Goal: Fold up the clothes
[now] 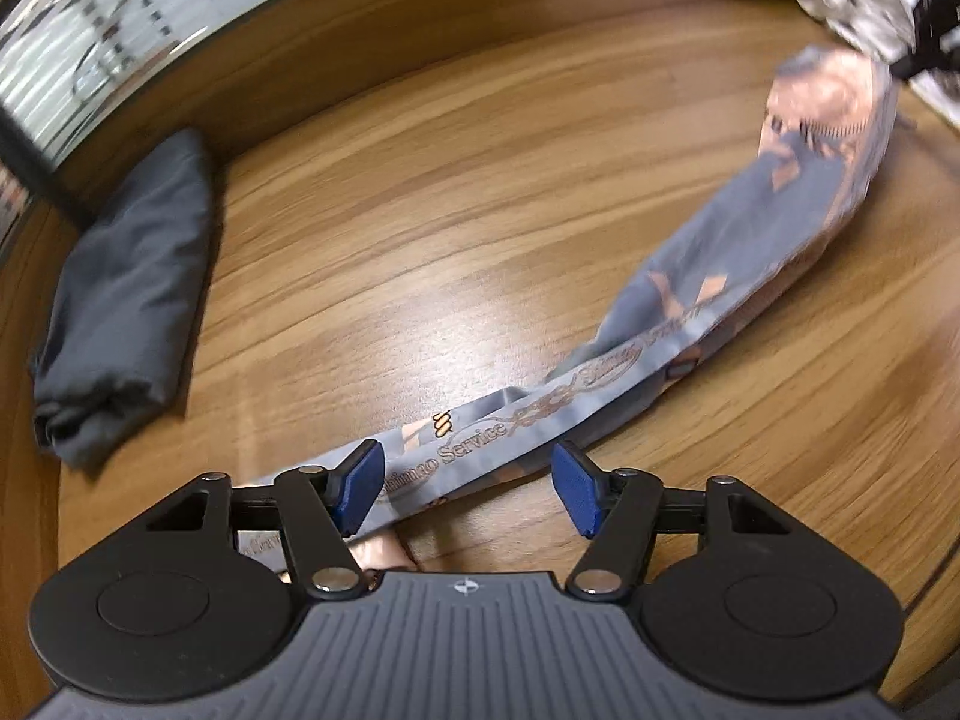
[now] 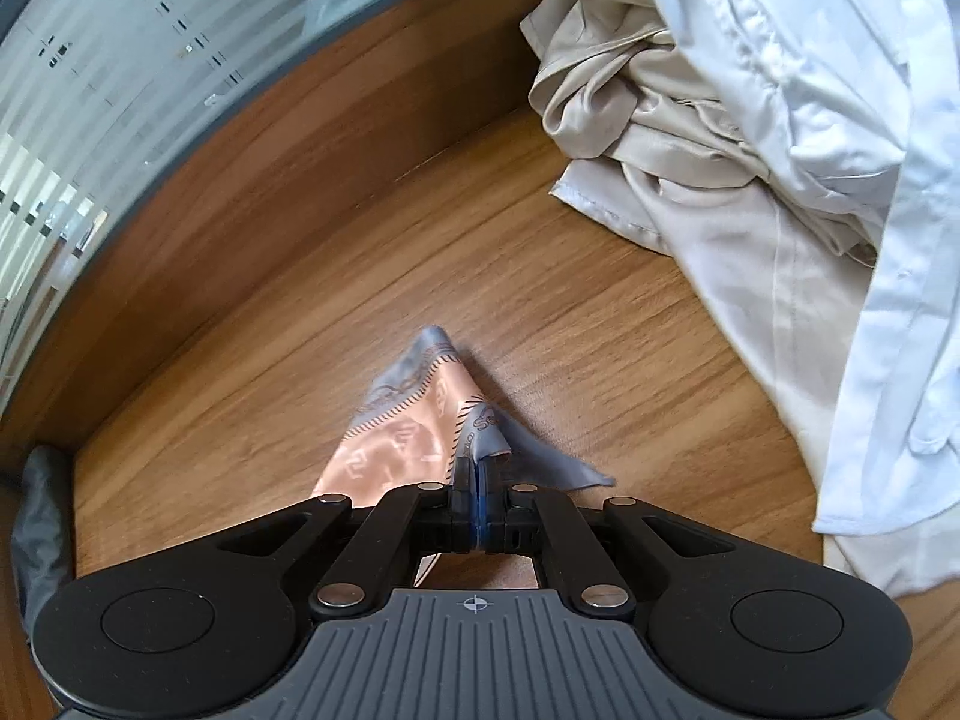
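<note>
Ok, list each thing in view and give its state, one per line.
Left claw: open, blue pads either side of the scarf's end, not gripping.
Right claw: shut on the scarf.
Scarf: unfolded, strung out in a long twisted band over the table.
Dark grey garment: folded, lying flat.
Beige garment: crumpled, unfolded.
White shirt: heaped, unfolded, partly over the beige garment.
Table: wooden, bears all the clothes.

Scarf (image 1: 690, 300) on table (image 1: 420, 210) (garment (image 1: 126, 294) leftward)
</note>
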`<state>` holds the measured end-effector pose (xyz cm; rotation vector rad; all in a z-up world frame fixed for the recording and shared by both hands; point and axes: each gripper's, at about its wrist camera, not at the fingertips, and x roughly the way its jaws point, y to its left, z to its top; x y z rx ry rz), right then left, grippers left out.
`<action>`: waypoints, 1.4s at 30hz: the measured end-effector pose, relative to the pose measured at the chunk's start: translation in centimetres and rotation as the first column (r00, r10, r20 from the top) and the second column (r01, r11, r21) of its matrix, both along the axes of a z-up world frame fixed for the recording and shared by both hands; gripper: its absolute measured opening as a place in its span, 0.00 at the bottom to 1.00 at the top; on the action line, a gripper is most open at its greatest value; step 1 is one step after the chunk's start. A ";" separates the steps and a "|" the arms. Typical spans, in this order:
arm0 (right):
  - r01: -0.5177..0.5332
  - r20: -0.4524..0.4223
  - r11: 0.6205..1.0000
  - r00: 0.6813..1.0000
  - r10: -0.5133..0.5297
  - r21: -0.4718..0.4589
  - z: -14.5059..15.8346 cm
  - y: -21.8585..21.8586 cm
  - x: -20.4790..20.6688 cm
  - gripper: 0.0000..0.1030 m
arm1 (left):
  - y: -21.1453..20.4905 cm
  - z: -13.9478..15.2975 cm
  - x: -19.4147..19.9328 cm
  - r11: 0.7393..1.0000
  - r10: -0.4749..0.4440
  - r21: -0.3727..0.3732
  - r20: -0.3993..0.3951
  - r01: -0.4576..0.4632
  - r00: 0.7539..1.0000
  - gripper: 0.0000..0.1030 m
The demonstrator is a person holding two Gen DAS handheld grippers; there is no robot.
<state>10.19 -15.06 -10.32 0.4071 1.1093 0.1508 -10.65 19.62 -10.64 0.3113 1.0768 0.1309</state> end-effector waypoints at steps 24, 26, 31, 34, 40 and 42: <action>0.029 0.207 0.999 0.978 -0.037 0.043 8.3 2.4 3.0 0.03 | 6.5 9.1 7.7 0.997 0.041 0.054 0.325 -0.061 0.945 0.00; 0.027 0.219 0.999 0.975 -0.036 0.042 8.7 2.2 2.8 0.03 | 6.4 9.5 7.5 0.997 0.027 0.053 0.326 -0.047 0.945 0.00; 0.021 0.144 1.000 0.989 -0.018 -0.016 5.9 1.2 -0.3 0.03 | 4.8 6.8 5.0 0.998 -0.038 0.061 0.219 0.025 0.975 0.00; 0.010 0.071 0.998 0.997 -0.005 -0.059 3.4 0.5 -2.7 0.03 | 3.9 4.0 2.6 0.997 -0.061 0.058 0.134 0.053 0.989 0.00; -0.015 -0.061 0.992 0.998 0.007 -0.125 -0.9 -0.4 -7.7 0.03 | 3.2 0.0 -1.7 0.998 -0.061 0.032 -0.002 0.061 0.998 0.00; -0.019 -0.091 0.991 0.996 0.007 -0.132 -1.7 -0.5 -9.5 0.03 | 3.8 -0.5 -2.5 0.998 -0.052 0.024 -0.025 0.053 0.998 0.00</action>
